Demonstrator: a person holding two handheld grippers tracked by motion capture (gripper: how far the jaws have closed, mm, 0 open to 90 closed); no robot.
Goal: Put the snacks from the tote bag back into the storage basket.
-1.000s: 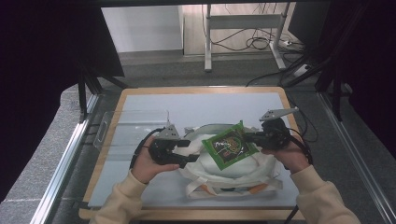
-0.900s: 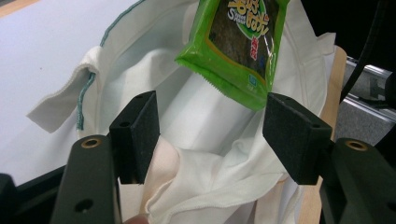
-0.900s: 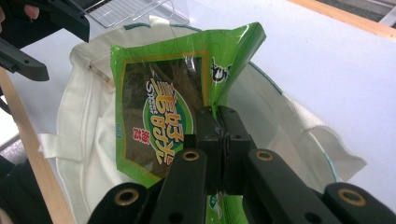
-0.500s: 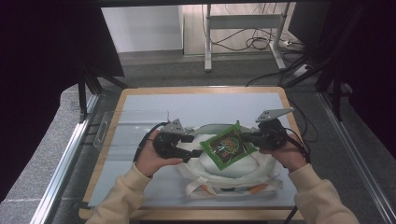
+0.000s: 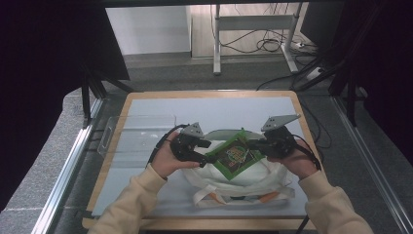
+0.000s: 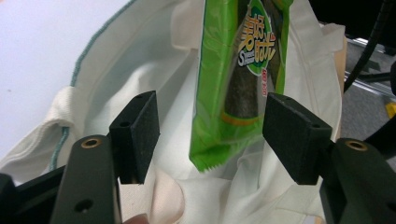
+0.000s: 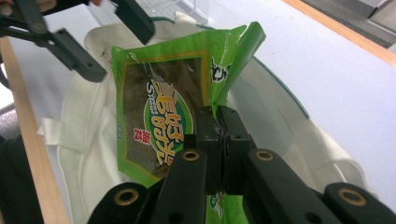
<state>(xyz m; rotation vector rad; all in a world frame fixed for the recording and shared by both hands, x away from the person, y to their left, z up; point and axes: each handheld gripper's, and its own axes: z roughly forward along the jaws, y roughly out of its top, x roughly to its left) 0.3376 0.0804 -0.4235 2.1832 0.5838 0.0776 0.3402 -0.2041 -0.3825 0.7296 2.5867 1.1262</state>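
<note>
High view, snack pack: the green snack pack (image 5: 235, 154) hangs in the air between the two grippers, above the white cloth bag (image 5: 243, 183) on the surface (image 5: 146, 117).
High view, right gripper: the right gripper (image 5: 252, 144) pinches the pack's right corner, so the pack lies to its left.
High view, left gripper: the left gripper (image 5: 208, 151) is just beside the pack's left corner, with the pack to its right. It looks as if it is not pinching it.
High view, nearer hand: both are close, but the right one has the hold.

Left gripper view, jaws: the left gripper (image 6: 210, 133) is wide, with its black pads apart on each side.
Left gripper view, pack: the snack pack (image 6: 240, 79) hangs straight ahead between the pads, its bottom corner pointing down. Its long side runs up and away from the gripper. It sits closer to the right pad, and I cannot tell if it touches that pad.
Left gripper view, bag: the open cloth bag (image 6: 140, 88) lies behind and under the pack.

Right gripper view, jaws: the right gripper (image 7: 218, 122) is squeezed tight on the pack's folded edge.
Right gripper view, pack: the snack pack (image 7: 161, 116) spreads out to the left of the jaws, tilted, over the mouth of the bag (image 7: 289, 135).
Right gripper view, other gripper: the left gripper (image 7: 112, 44) waits at the far top corner of the pack.

Next move, my guess: the pack must go down into the bag mouth right below it.
</note>
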